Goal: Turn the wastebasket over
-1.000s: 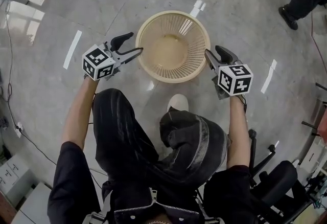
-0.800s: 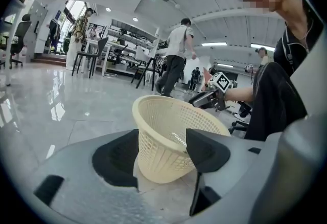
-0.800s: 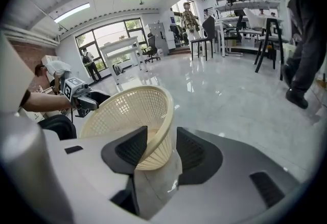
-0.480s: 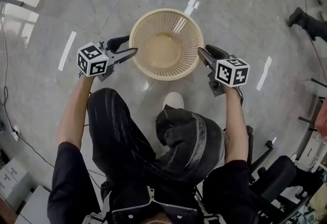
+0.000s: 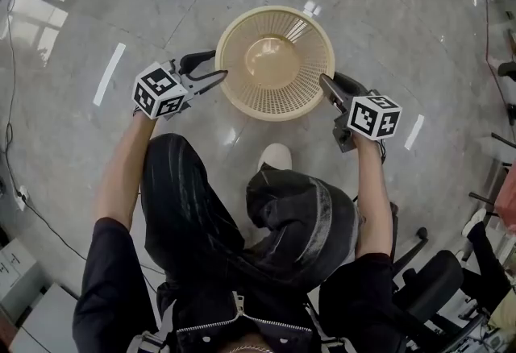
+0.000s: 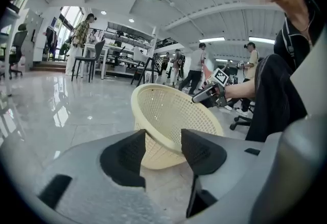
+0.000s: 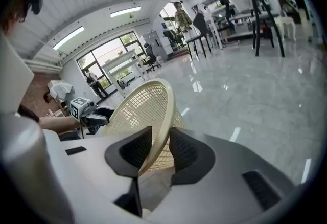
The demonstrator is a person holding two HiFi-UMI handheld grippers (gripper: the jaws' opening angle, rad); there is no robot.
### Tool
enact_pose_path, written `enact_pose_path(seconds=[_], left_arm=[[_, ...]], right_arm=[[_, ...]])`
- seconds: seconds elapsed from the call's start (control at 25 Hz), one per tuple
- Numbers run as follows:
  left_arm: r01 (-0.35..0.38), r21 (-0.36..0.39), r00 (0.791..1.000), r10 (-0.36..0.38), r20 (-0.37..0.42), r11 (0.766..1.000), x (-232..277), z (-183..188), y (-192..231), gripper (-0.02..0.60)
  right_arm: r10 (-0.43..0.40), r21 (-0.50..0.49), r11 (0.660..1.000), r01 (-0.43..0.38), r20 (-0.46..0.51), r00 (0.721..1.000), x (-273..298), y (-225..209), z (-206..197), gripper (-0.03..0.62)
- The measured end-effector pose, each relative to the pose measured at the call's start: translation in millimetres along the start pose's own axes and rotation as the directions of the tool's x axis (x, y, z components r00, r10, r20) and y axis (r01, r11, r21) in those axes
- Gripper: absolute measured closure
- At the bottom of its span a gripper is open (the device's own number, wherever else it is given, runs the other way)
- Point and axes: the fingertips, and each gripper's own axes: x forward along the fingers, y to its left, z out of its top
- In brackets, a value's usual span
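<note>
A cream mesh wastebasket (image 5: 274,61) stands on the grey floor in front of my knees, mouth up and tipped a little. My left gripper (image 5: 218,66) is at its left rim. In the left gripper view the wastebasket (image 6: 173,115) has its rim between the closing jaws of the left gripper (image 6: 163,147), with a gap still beside one pad. My right gripper (image 5: 330,84) is at the right rim. In the right gripper view the rim of the wastebasket (image 7: 145,110) runs between the closing jaws of the right gripper (image 7: 161,154), and both pads lie against it.
My legs and a white shoe (image 5: 278,158) are just behind the basket. An office chair (image 5: 435,279) stands at the lower right. A cable (image 5: 16,182) trails along the left floor. People, tables and stools (image 6: 87,59) fill the far hall.
The basket has tipped, so its bottom now shows shifted toward the far side. Both grippers have stayed at the rim, and the right jaws have narrowed onto it.
</note>
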Motion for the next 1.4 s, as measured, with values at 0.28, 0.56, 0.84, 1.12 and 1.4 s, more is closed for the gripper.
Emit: enact_pose_path(seconds=[0.28,0.56,0.84,1.12,1.4], left_arm=[[-0.075,0.029,0.989,0.078,-0.124,0.997,17.8,-11.5,25.6,0.420],[-0.045,-0.037,0.992,0.040,-0.117,0.998,9.6,-24.6,17.5,0.437],[0.008,0.033,0.999,-0.006,-0.038,0.999,3.8,8.4,-19.7,0.437],[0.045,0.111,0.997,-0.037,-0.071,0.993,8.5,13.8,-48.9,0.437],[-0.037,0.071,0.997,0.042,-0.065,0.997,-10.8,10.8,-38.1,0.437]], right_arm=[[-0.179,-0.379,0.892,0.248,0.208,0.961,-8.2,16.1,37.0,0.487],[-0.153,-0.538,0.828,0.160,0.057,0.987,15.6,43.2,-11.2,0.530],[-0.194,-0.595,0.794,0.121,-0.060,0.979,39.2,72.2,-49.9,0.530],[-0.033,-0.333,0.943,-0.025,-0.167,0.985,66.2,117.7,-65.8,0.526],[0.222,-0.312,0.910,-0.272,-0.185,0.957,97.6,184.2,-57.7,0.528]])
